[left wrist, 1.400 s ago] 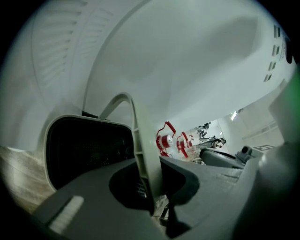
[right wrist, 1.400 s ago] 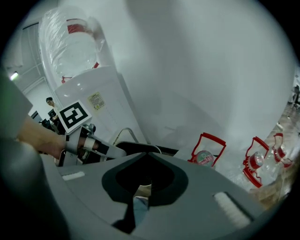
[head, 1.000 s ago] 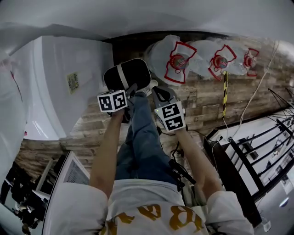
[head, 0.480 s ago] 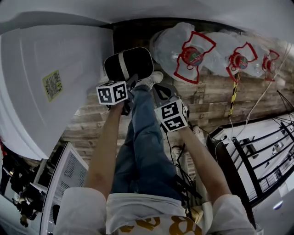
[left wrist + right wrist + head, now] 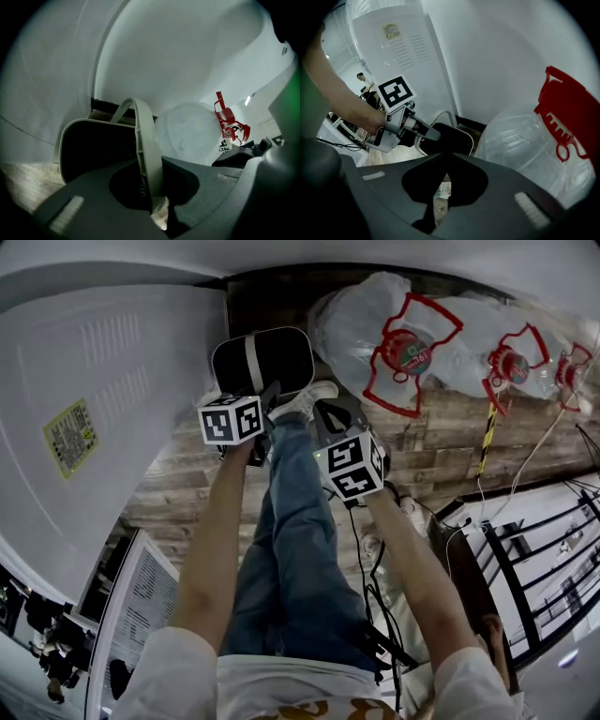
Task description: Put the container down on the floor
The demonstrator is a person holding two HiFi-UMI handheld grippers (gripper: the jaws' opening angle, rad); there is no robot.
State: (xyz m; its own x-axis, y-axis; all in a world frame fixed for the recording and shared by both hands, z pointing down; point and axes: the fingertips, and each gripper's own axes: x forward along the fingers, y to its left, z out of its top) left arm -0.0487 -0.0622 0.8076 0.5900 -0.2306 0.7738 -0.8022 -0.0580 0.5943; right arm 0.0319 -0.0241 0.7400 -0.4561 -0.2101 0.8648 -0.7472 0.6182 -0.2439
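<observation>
The container [image 5: 262,360] is a black bin with a grey rim and a grey bail handle [image 5: 146,150]. It hangs close above the wood-plank floor [image 5: 206,493] beside the dark skirting; I cannot tell if it touches. My left gripper [image 5: 267,407] is shut on the handle, which runs upright between the jaws [image 5: 152,187]. The right gripper view shows the bin [image 5: 452,138] and the left gripper [image 5: 419,131] ahead. My right gripper [image 5: 328,423] is just to the bin's right, its jaws meeting with nothing in them [image 5: 443,157].
Three big clear water bottles [image 5: 375,334] with red handles lie along the wall right of the bin, the nearest almost against it [image 5: 525,145]. A tall white appliance [image 5: 94,427] stands at the left. A black wire rack [image 5: 534,549] and cables [image 5: 361,559] are at the right.
The bin and both grippers have shifted a little toward the wall and the nearest bottle. The left gripper keeps its hold on the handle.
</observation>
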